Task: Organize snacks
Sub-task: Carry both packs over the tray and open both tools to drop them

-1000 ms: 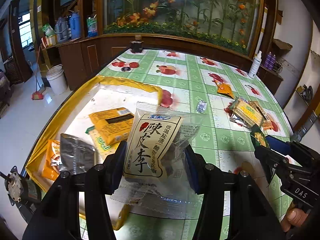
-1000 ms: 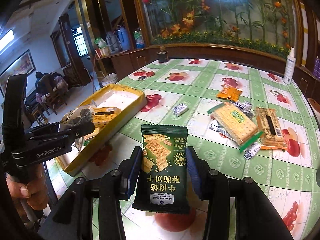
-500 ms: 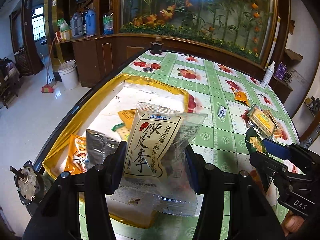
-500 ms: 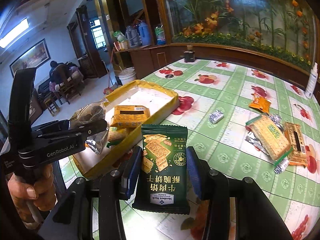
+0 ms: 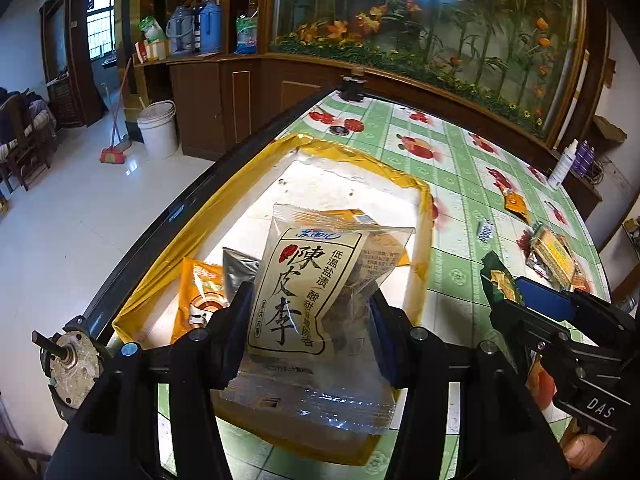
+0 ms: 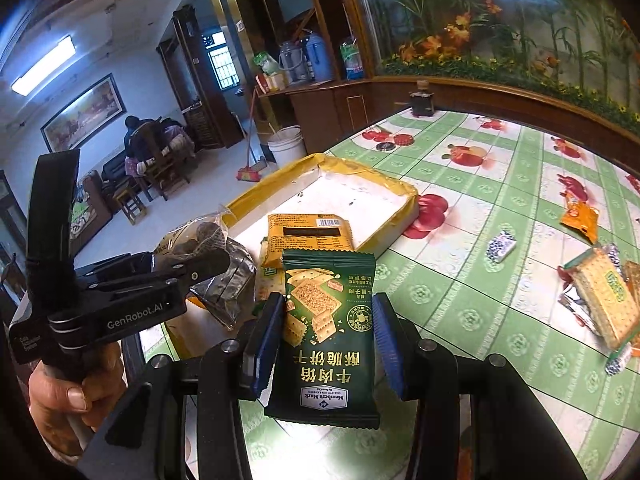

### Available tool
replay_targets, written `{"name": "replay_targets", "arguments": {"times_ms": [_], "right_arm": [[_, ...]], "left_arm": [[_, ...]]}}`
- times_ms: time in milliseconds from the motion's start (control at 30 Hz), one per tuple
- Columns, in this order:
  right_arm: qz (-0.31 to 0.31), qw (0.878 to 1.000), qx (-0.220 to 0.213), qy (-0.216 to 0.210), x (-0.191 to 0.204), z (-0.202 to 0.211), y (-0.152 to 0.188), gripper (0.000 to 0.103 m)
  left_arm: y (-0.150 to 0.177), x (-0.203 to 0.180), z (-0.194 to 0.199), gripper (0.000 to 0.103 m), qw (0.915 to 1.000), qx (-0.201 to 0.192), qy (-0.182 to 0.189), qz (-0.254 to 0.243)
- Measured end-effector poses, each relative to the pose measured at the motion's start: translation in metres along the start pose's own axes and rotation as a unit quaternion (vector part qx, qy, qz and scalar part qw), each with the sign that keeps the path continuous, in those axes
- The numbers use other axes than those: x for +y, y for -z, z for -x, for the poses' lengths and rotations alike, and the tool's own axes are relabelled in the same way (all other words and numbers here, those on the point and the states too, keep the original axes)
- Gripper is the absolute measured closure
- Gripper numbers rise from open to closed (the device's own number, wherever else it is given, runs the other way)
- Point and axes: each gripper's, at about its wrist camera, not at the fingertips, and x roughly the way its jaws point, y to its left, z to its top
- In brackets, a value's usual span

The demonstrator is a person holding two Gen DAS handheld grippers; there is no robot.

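My left gripper [image 5: 310,312] is shut on a clear plum snack bag [image 5: 316,292] with black Chinese print, held over the near end of the yellow-rimmed white tray [image 5: 360,172]. My right gripper [image 6: 326,332] is shut on a dark green cracker packet [image 6: 326,320], held above the table just right of the tray's [image 6: 400,196] near corner. Inside the tray lie an orange packet [image 5: 198,296], a silver pouch [image 5: 236,268] and a yellow box [image 6: 308,232]. In the right wrist view the left gripper [image 6: 196,264] and its bag [image 6: 192,236] hang at the left.
On the green fruit-print tablecloth [image 6: 480,240], loose snacks lie to the right: a cracker pack [image 6: 608,300], an orange packet [image 6: 580,216] and a small blue-white sweet [image 6: 500,246]. A white bottle [image 5: 562,164] stands at the far table edge. A hand [image 6: 68,396] grips the left handle.
Both grippers have moved left towards the tray, keeping their packets. The left bag now hangs over the tray's near end, and the green packet has come close to the tray's corner.
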Motion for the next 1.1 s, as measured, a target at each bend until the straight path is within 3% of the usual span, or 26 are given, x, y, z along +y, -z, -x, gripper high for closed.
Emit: {"name": "replay_targets", "arguments": {"times_ms": [333, 567, 800, 933, 1033, 1100], "right_arm": [[0.006, 1.000, -0.001, -0.029, 0.013, -0.043, -0.034, 0.058], [-0.014, 0.999, 0.004, -0.032, -0.001, -0.093, -0.070, 0.057], [-0.024, 0.998, 0.027, -0.042, -0.009, -0.126, -0.076, 0.057], [-0.031, 0.998, 0.033, -0.042, -0.012, -0.133, -0.074, 0.052], [-0.043, 0.998, 0.027, -0.043, -0.018, -0.130, -0.072, 0.038], [-0.047, 0.998, 0.022, -0.039, -0.021, -0.124, -0.072, 0.038]], "left_arm": [[-0.008, 0.015, -0.027, 0.050, 0.9994, 0.027, -0.013, 0.014], [-0.019, 0.014, -0.041, 0.050, 0.9991, 0.033, -0.025, 0.009], [-0.022, 0.016, -0.051, 0.050, 0.9986, 0.039, -0.035, 0.011], [-0.021, 0.016, -0.052, 0.050, 0.9984, 0.043, -0.035, 0.006], [-0.021, 0.019, -0.049, 0.049, 0.9983, 0.045, -0.032, 0.016], [-0.022, 0.020, -0.046, 0.046, 0.9984, 0.038, -0.034, 0.024]]}}
